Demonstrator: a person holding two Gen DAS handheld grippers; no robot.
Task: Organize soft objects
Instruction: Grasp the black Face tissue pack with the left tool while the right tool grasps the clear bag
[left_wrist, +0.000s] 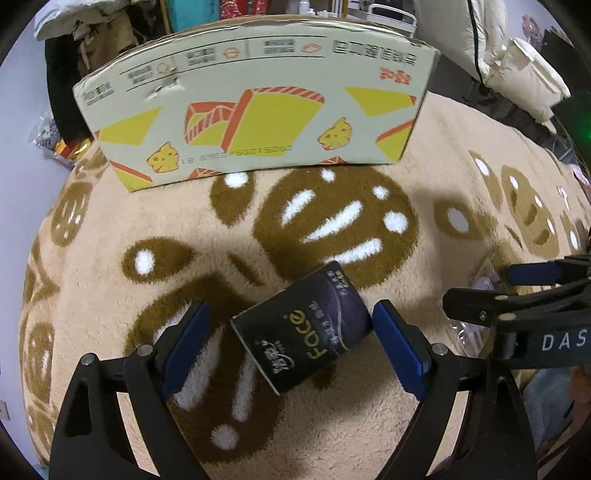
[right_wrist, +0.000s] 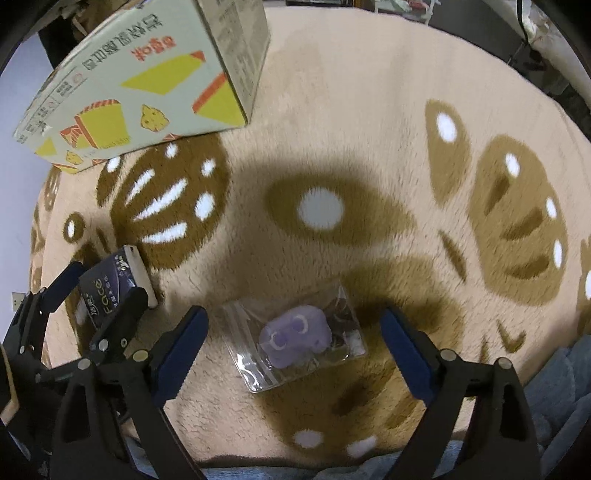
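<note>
A dark tissue pack (left_wrist: 303, 326) printed "Face" lies tilted on the beige blanket (left_wrist: 443, 177). My left gripper (left_wrist: 291, 339) is open with its blue pads on either side of the pack, not touching it. The pack also shows in the right wrist view (right_wrist: 107, 291) between the left gripper's fingers (right_wrist: 122, 321). A clear zip bag holding a purple plush (right_wrist: 295, 334) lies flat on the blanket. My right gripper (right_wrist: 295, 350) is open and straddles the bag without touching it. The right gripper also shows in the left wrist view (left_wrist: 480, 291).
A cardboard box (left_wrist: 255, 107) printed with yellow cheese shapes stands on the blanket beyond the pack; it also shows in the right wrist view (right_wrist: 147, 85) at the far left. White pillows (left_wrist: 517, 62) lie at the far right. Clutter sits behind the box.
</note>
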